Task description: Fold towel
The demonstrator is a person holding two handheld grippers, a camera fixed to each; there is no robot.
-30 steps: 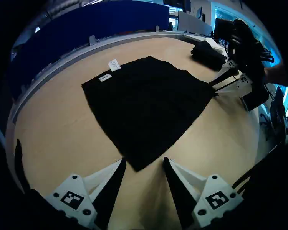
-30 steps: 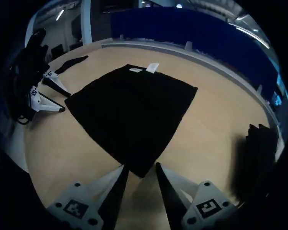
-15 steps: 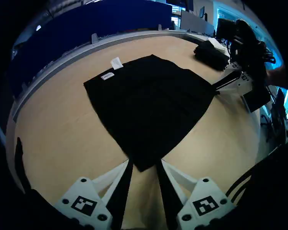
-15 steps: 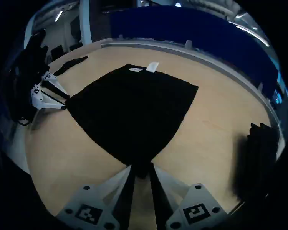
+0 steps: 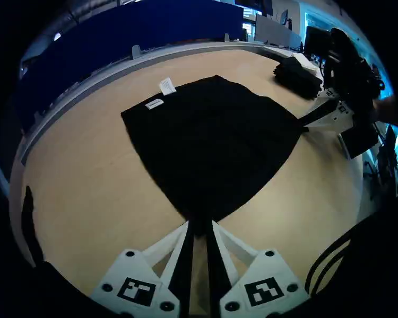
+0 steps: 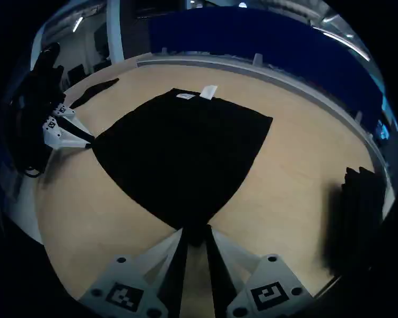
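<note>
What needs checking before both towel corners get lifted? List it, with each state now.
1. The left tool is shut on a corner of the towel: ok.
2. The right tool is shut on the neighbouring corner: ok.
3. The towel lies spread flat on the table: ok.
4. The far edge with the white label is in view as the fold target: ok.
5. The stack of dark cloths sits apart from the towel: ok.
6. How much cloth each tool bites: cannot tell.
</note>
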